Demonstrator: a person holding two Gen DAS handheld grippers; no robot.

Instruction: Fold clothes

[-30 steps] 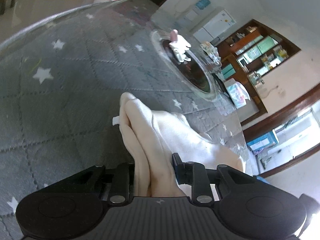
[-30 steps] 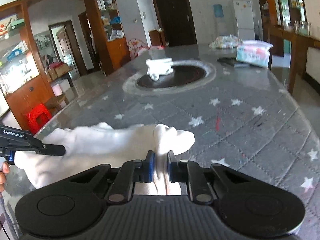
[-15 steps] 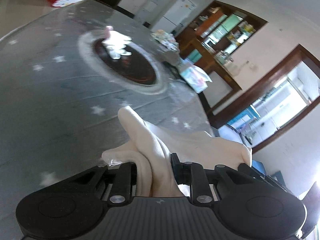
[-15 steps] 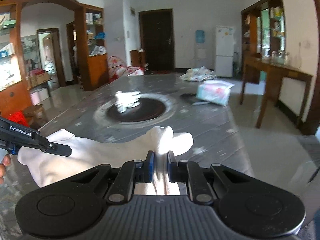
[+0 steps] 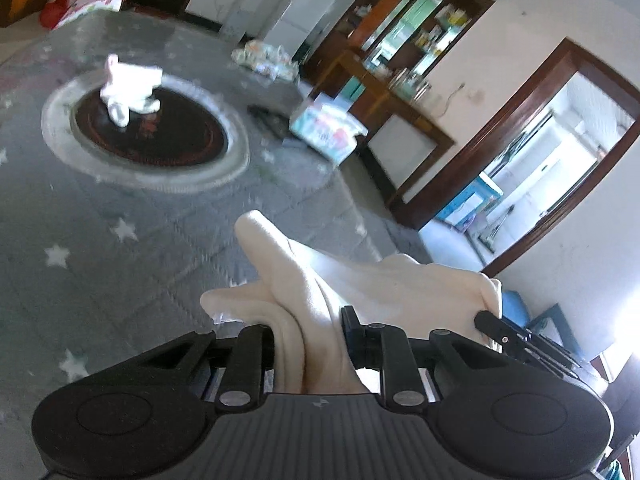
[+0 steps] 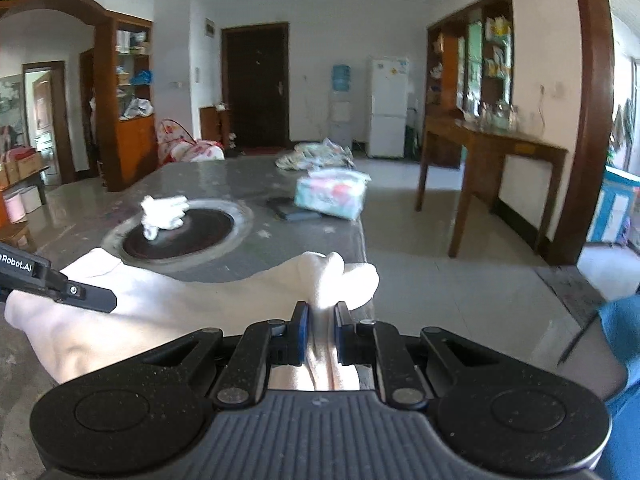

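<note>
A cream cloth garment (image 5: pixel 372 284) (image 6: pixel 180 300) is stretched between both grippers above the near end of the grey star-patterned table (image 5: pixel 80 220). My left gripper (image 5: pixel 308 324) is shut on a bunched fold of one end. My right gripper (image 6: pixel 318 316) is shut on the other end, with a tuft poking out past its blue pads. The right gripper's fingers (image 5: pixel 500 330) show at the right edge of the left wrist view, and the left gripper's fingers (image 6: pixel 80 294) show at the left of the right wrist view. The part hanging below is hidden.
A white crumpled garment (image 5: pixel 128 92) (image 6: pixel 162 212) lies on the dark round inset (image 5: pixel 160 136) mid-table. A tissue pack (image 6: pixel 332 194) and a dark flat object (image 6: pixel 290 208) sit near the far right edge. A wooden side table (image 6: pixel 492 160) stands right of the table.
Both grippers have risen and swung to the right with the cloth held between them; the views now look more over the table's right edge and the floor. Grips unchanged.
</note>
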